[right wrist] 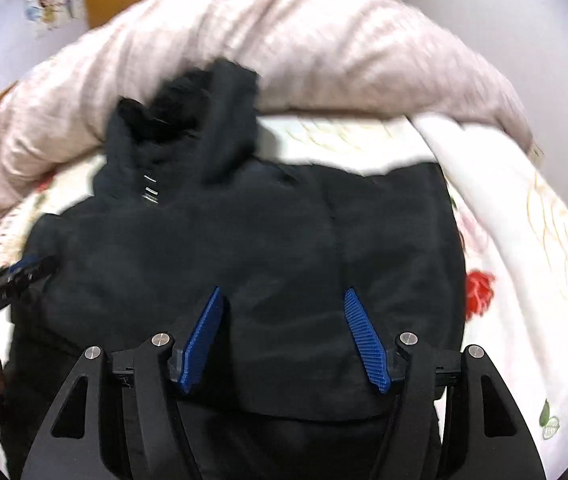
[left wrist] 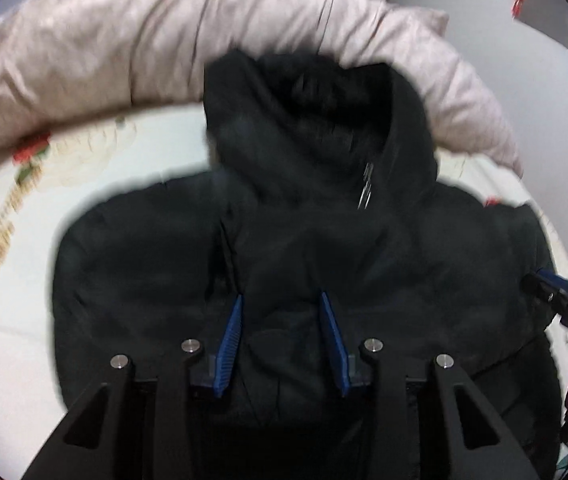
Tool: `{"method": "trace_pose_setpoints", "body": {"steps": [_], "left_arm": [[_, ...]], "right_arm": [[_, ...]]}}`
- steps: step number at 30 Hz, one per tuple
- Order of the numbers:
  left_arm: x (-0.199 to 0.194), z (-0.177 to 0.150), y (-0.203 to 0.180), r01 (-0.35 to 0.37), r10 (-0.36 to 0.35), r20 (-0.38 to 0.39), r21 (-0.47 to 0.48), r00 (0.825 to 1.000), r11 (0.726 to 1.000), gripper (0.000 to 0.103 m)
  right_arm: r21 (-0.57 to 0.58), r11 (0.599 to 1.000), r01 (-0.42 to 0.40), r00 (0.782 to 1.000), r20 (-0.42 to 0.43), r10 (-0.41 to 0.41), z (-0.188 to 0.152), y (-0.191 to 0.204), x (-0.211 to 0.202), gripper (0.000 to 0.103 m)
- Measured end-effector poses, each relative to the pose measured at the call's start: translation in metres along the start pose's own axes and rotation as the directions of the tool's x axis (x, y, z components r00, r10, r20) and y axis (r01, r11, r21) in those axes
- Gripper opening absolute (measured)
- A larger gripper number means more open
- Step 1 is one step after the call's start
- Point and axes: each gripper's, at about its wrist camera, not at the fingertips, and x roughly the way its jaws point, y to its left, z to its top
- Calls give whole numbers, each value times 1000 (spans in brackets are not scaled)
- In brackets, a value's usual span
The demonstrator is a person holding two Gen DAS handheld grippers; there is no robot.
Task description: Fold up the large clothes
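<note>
A black hooded padded jacket (left wrist: 156,264) lies on the bed, folded into a compact block, hood (left wrist: 308,128) pointing away towards the duvet. It also shows in the right wrist view (right wrist: 268,240), hood (right wrist: 204,136) at upper left. My left gripper (left wrist: 282,300) hovers open over the jacket's middle, blue pads apart, holding nothing. My right gripper (right wrist: 282,296) hovers open over the jacket's right half, empty. Each gripper shows at the edge of the other's view: the right gripper (left wrist: 564,300), the left gripper (right wrist: 8,280).
A floral white bedsheet (left wrist: 16,240) covers the bed. A bunched pinkish duvet (left wrist: 124,40) lies along the far side, also in the right wrist view (right wrist: 344,48). A white blanket (right wrist: 524,220) lies right of the jacket. A wall lies beyond.
</note>
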Motion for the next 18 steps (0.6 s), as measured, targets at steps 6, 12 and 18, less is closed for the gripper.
{"method": "trace_pose_setpoints", "body": {"steps": [6, 12, 18], "left_arm": [[10, -18, -4, -25, 24, 16, 19, 1000, 1000, 42], [-16, -4, -4, -7, 7, 16, 14, 1000, 1000, 41], [-13, 27, 3, -43, 43, 75, -6, 996, 999, 41]], "right_arm": [[-22, 999, 28, 999, -20, -29, -14, 2, 23, 63], [5, 1000, 12, 997, 80, -13, 12, -15, -21, 59], [32, 995, 97, 993, 63, -99, 49, -56, 0, 57]]}}
